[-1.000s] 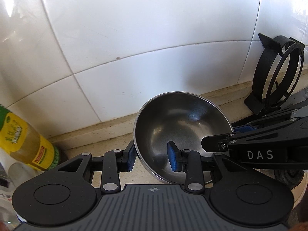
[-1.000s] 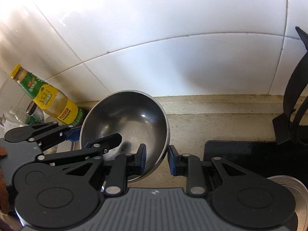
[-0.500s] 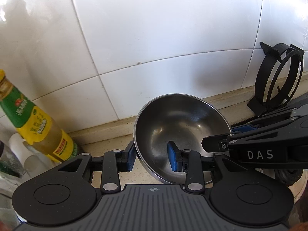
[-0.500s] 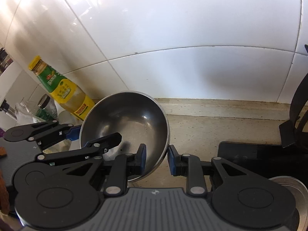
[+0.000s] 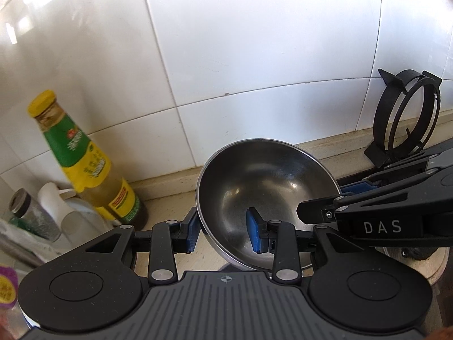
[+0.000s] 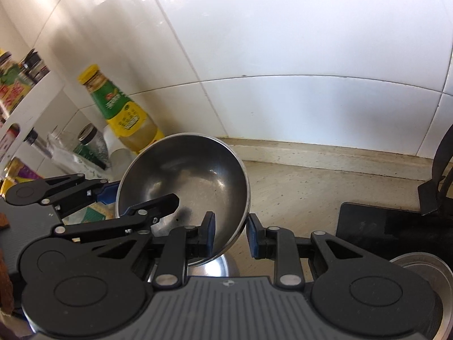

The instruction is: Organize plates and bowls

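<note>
A steel bowl (image 5: pixel 269 181) (image 6: pixel 192 170) hangs tilted above the counter, its inside facing both cameras. My left gripper (image 5: pixel 222 232) is shut on its left rim, one blue pad outside the wall and the other inside. My right gripper (image 6: pixel 230 233) is shut on the right rim in the same way. Each gripper shows in the other's view: the right gripper (image 5: pixel 337 198) comes in from the right, the left gripper (image 6: pixel 138 195) from the left. The bowl's underside is hidden.
A green-and-yellow sauce bottle (image 5: pixel 82 158) (image 6: pixel 124 116) stands by the tiled wall, with small jars (image 5: pixel 34 215) and a white shelf (image 6: pixel 25 107) further left. A black burner ring (image 5: pixel 405 119) leans at the right above a black hob (image 6: pixel 376 229). Steel ware (image 6: pixel 220 263) lies under the bowl.
Both grippers have risen with the bowl held the same way. The sauce bottle, jars and shelf at the left have come fully into view, and the counter sits lower.
</note>
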### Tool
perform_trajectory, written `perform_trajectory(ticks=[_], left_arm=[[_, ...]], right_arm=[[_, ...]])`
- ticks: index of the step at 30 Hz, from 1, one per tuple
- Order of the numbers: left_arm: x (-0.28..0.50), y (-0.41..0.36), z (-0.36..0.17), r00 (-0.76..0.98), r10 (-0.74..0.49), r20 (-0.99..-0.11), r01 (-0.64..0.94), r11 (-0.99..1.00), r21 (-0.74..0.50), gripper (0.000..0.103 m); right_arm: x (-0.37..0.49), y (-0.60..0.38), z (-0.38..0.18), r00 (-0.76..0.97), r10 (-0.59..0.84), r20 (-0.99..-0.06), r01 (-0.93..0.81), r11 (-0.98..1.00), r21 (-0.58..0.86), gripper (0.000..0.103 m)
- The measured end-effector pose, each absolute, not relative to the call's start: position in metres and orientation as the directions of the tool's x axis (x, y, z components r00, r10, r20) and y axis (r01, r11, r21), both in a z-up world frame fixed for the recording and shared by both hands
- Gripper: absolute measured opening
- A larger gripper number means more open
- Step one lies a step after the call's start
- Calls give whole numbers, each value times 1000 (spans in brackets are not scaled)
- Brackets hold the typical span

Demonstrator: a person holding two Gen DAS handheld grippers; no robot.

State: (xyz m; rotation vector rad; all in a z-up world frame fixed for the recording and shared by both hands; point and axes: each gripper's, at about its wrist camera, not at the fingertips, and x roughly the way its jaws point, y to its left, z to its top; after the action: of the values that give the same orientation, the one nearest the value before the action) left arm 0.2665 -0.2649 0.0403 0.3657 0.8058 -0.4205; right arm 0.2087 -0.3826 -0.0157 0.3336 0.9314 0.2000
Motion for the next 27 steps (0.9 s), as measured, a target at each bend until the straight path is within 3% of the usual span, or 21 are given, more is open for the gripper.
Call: perform_trajectory(ticks=[27], left_arm=[[215, -225, 31, 600, -197, -775, 473, 869, 146, 44]], right_arm=[[172, -343, -16, 533, 337, -776, -83, 934, 348, 29]])
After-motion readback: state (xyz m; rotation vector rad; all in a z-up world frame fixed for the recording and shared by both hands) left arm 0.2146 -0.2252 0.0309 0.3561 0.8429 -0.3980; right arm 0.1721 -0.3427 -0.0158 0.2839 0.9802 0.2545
